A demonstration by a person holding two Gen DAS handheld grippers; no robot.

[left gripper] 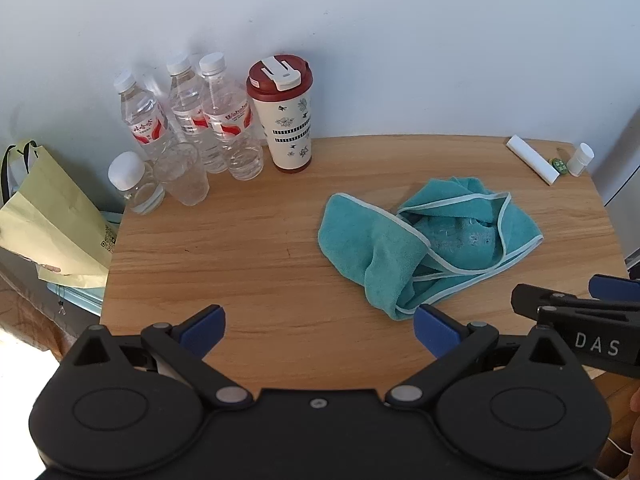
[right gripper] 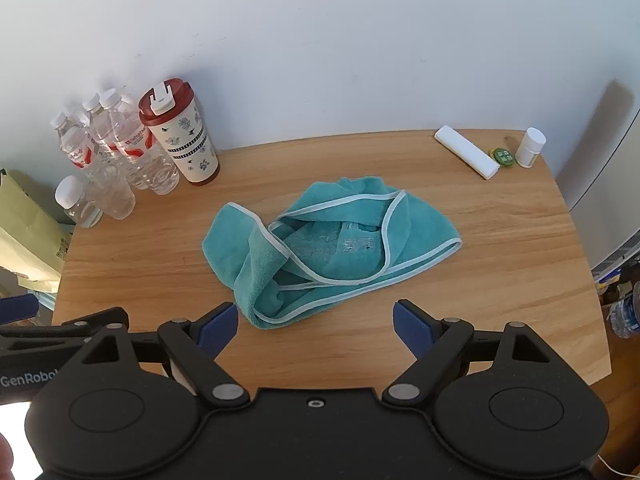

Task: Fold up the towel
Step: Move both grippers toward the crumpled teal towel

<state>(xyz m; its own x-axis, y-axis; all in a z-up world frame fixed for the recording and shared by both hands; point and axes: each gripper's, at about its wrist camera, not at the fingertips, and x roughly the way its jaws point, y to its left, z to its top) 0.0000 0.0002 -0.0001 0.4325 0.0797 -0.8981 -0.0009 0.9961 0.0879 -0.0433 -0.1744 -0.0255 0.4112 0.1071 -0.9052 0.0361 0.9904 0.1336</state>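
A teal towel (left gripper: 424, 240) (right gripper: 324, 248) with a pale blue hem lies crumpled in a loose heap on the wooden table (left gripper: 248, 256) (right gripper: 500, 248). My left gripper (left gripper: 318, 328) is open over the table's near edge, down-left of the towel; its right pad sits just below the towel's nearest fold. My right gripper (right gripper: 316, 326) is open too, just short of the towel's near edge, with nothing between its fingers. Each gripper shows at the side of the other's view: the right one (left gripper: 576, 308) and the left one (right gripper: 60, 328).
Several water bottles (left gripper: 188, 120) (right gripper: 108, 148), a clear cup (left gripper: 182, 174) and a red-lidded tumbler (left gripper: 286, 116) (right gripper: 182, 136) stand at the back left. A white stick (left gripper: 532, 160) (right gripper: 466, 152), a small green object (right gripper: 503, 157) and a white vial (left gripper: 580, 159) (right gripper: 530, 147) lie at the back right. A yellow bag (left gripper: 44, 220) hangs left.
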